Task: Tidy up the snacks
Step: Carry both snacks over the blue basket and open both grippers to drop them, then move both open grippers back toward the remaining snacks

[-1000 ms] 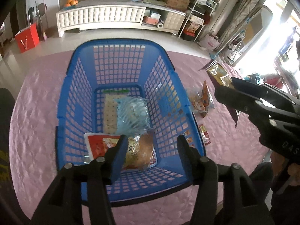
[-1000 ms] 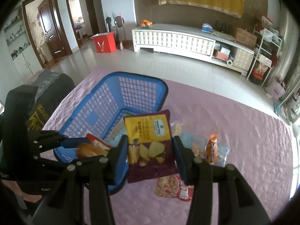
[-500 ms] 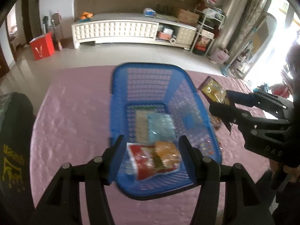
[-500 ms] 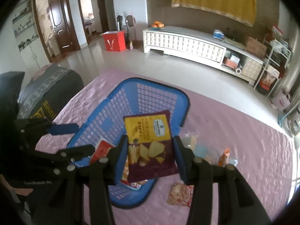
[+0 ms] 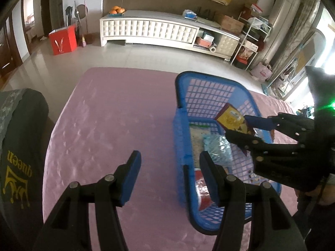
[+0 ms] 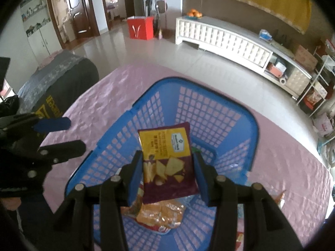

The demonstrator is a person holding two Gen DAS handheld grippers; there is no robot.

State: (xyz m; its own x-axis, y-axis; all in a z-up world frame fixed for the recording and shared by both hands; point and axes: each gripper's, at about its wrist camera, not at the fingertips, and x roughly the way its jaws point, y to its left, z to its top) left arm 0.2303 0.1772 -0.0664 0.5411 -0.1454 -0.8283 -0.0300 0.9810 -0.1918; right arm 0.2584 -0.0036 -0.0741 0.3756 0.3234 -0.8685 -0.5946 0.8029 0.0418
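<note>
Now right hand-held gripper (image 6: 168, 172), tilted down, grips chip bag (image 6: 167, 163) over basket (image 6: 217, 113).

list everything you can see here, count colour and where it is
basket: 1, blue plastic lattice, on the pink tablecloth
chip bag: 1, purple and yellow, held over the basket
orange-brown snack pack: 1, lying in the basket, near end
clear bluish pack: 1, on the basket floor
pale flat pack: 1, on the basket floor beside it
loose snacks: a few, orange and red, on the cloth right of the basket, count unclear
tablecloth: 1, pink, covers the table
chair back: 1, dark with yellow print, left of the table
red box: 1, on the floor
white cabinet: 1, long, by the far wall
oranges: several, on the cabinet
left hand-held gripper: black, blue pads, open, empty
right hand-held gripper: black, blue pads, shut on the chip bag
</note>
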